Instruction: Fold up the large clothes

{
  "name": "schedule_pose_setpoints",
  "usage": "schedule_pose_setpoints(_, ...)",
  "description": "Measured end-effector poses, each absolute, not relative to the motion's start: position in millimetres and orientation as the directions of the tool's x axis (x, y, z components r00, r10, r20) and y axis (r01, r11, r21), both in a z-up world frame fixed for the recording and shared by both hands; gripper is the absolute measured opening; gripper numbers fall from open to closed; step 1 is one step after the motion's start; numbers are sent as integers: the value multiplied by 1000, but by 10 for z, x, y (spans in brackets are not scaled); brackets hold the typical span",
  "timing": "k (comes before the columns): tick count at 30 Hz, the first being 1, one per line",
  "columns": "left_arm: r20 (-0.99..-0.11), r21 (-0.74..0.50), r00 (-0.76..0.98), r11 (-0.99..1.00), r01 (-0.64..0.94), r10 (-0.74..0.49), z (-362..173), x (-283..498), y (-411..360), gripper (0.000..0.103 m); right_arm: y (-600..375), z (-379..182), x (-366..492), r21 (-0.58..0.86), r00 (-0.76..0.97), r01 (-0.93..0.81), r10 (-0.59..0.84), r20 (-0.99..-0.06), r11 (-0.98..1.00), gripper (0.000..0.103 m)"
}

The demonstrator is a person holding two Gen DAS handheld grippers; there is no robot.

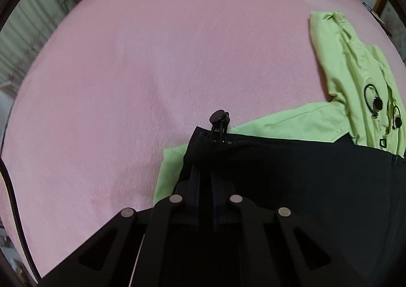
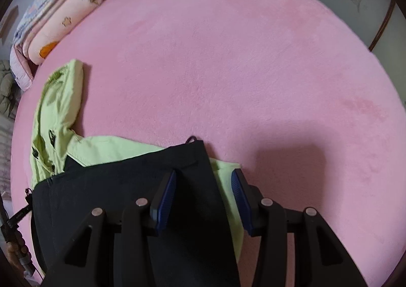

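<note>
Lime-green and black, the jacket point(image 2: 106, 180) lay on the pink bedspread point(image 2: 228, 71) directly under both of your grippers, with a black panel already folded over the green body so that green showed only past its edges. That first fold looked done; as I judged it, the hood point(image 1: 350, 64) still had to be tucked in and the bundle halved. Your left gripper point(image 1: 206, 175) was clenched on the black corner beside the cord stopper point(image 1: 218, 117). Your right gripper point(image 2: 203, 185) straddled the opposite black corner, its blue pads point(image 2: 166, 200) apart and not pressing. Its long axis ran from one gripper across to the other, while the hood pointed away from you, ahead of the fingertips.
</note>
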State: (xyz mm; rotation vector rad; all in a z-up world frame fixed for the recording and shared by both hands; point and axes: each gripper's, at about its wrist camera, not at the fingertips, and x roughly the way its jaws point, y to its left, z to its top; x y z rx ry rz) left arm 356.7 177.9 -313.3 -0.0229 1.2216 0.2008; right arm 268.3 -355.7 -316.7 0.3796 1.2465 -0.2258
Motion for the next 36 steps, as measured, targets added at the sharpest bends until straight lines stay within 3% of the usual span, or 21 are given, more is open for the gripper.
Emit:
schedule_pose_setpoints(1, -927, 101, 342, 981, -166, 153, -3073, 3547, 1751, 3, -3540, -3166, 2692, 176, 319, 349, 60, -946, 920, 14)
schedule_pose_setpoints(4, -902, 95, 398, 976, -196, 168, -2923, 3524, 1709, 3, -3447, -3037, 2710, 126, 366, 313, 3, -931, 941, 9)
schedule_pose_setpoints(11, -902, 175, 358, 961, -212, 243, -3173, 3583, 1660, 5, -3303, -3029, 2809, 33, 394, 292, -89, -915, 956, 9)
schedule_pose_setpoints(17, -889, 270, 336, 949, -165, 311, -3241, 3626, 1514, 14, -3235, -3096, 2855, -39, 347, 324, -157, -925, 945, 23)
schedule_pose_setpoints(19, -899, 258, 324, 954, -153, 295, -3184, 3590, 1438, 26, -3191, -3019, 2837, -56, 353, 305, -167, -921, 951, 26)
schedule_pose_setpoints(21, -901, 245, 330, 958, -148, 281, -3078, 3579, 1465, 61, -3140, -2928, 2805, -78, 371, 285, -185, -910, 955, 26)
schedule_pose_setpoints(22, -897, 242, 342, 959, -149, 280, -3017, 3564, 1465, 66, -3113, -2870, 2788, -80, 386, 274, -186, -904, 958, 26)
schedule_pose_setpoints(27, -887, 194, 399, 972, -131, 231, -2728, 3490, 1322, 68, -3031, -2582, 2764, -13, 442, 275, -139, -886, 961, 26)
schedule_pose_setpoints(36, -908, -1, 419, 999, -46, 19, -2139, 3616, 884, 68, -2597, -2046, 3013, 109, 499, 196, -4, -867, 975, 26)
